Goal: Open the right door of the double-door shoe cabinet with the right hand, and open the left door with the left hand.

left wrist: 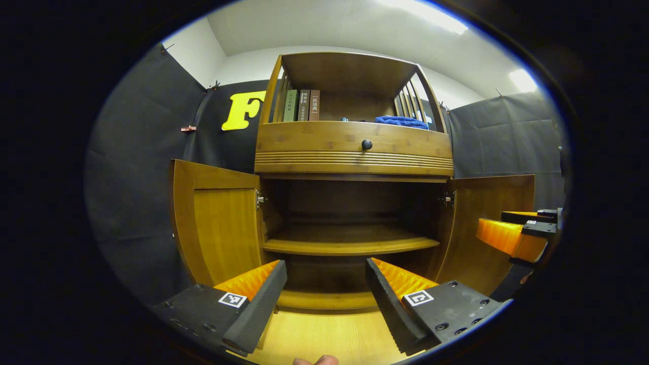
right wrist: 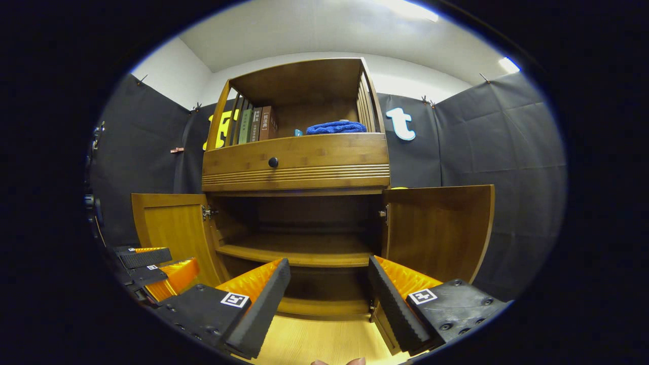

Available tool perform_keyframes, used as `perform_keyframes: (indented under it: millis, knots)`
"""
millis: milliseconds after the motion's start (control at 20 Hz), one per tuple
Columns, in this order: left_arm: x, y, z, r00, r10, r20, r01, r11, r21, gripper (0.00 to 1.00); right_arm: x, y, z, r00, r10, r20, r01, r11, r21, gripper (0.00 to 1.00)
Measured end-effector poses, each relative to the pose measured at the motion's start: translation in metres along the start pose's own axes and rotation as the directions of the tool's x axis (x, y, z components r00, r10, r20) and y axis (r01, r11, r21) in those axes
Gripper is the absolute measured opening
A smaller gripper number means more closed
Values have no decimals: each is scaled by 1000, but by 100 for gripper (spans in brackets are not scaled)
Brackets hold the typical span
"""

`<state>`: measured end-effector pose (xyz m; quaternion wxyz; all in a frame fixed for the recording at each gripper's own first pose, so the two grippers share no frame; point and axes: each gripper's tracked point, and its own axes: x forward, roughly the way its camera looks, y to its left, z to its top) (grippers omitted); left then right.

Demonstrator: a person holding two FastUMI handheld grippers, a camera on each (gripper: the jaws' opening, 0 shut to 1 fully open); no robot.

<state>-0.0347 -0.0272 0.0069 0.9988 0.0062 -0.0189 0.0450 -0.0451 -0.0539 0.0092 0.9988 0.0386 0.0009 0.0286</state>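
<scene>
The bamboo shoe cabinet (left wrist: 353, 152) (right wrist: 296, 162) stands in front of me with both lower doors swung wide. Its left door (left wrist: 218, 228) (right wrist: 175, 230) and right door (left wrist: 489, 228) (right wrist: 438, 230) stand out to the sides, showing a bare inner shelf (left wrist: 350, 243) (right wrist: 301, 256). My left gripper (left wrist: 324, 294) is open, held back from the opening with nothing between its fingers. My right gripper (right wrist: 329, 294) is open too, just in front of the right door's lower edge. The right gripper (left wrist: 519, 235) also appears at the far right of the left gripper view, and the left gripper (right wrist: 152, 268) low left in the right gripper view.
Above the doors is a drawer with a dark knob (left wrist: 366, 144) (right wrist: 273, 162). The top shelf holds three books (left wrist: 303, 105) (right wrist: 256, 124) and a folded blue towel (left wrist: 400, 121) (right wrist: 335, 126). Light wooden floor (left wrist: 324, 334) lies below. Black cloth walls surround the cabinet.
</scene>
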Motion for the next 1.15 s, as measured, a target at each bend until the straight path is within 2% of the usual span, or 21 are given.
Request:
perform_keyframes:
  millis: [1150]
  knots:
    - [-3, -4, 0, 1000, -12, 3, 12, 1000, 9, 97, -4, -1, 2, 1000, -3, 3, 3, 1000, -6, 98]
